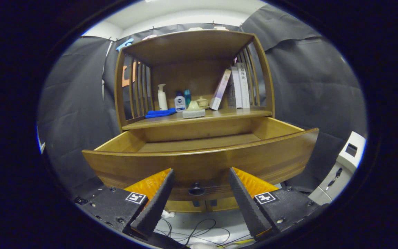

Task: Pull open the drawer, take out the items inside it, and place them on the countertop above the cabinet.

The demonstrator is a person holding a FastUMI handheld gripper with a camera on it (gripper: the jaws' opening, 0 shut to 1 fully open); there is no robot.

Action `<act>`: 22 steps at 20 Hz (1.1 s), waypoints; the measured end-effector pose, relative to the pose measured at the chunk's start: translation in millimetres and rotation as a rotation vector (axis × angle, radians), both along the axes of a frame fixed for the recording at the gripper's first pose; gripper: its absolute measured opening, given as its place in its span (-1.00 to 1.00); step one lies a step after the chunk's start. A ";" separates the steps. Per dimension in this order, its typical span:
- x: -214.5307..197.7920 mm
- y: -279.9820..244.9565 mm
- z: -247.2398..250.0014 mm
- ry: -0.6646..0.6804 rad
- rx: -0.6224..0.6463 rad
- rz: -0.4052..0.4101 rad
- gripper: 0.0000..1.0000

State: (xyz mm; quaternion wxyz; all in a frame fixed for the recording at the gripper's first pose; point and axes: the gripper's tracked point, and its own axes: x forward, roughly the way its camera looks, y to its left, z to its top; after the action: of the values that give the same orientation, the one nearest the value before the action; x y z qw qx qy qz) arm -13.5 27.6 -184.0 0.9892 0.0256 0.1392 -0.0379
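Note:
The wooden drawer stands pulled out of the cabinet, its curved front panel just ahead of my fingers. Its dark round knob sits between my fingertips, untouched. My gripper is open with nothing held. What I can see of the drawer's inside is bare wood; the front panel hides the near part. On the countertop above lie a blue cloth and a pale soap-like block on a dish.
At the back of the countertop stand a white pump bottle, a small white and blue bottle, a teal bottle and a small jar. Books lean at the right. A white device stands beside the drawer's right end. Cables lie below.

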 end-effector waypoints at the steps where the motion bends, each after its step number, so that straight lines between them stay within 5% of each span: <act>1: 2.7 0.4 0.3 0.005 0.015 0.009 0.98; 11: 26.2 2.9 5.0 -0.017 0.026 0.028 0.96; 22: 123.5 4.2 10.4 -0.039 0.010 0.007 0.97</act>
State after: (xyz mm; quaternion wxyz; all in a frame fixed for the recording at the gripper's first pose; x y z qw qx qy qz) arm 110.1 31.8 -173.6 0.9917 0.0309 0.1200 -0.0332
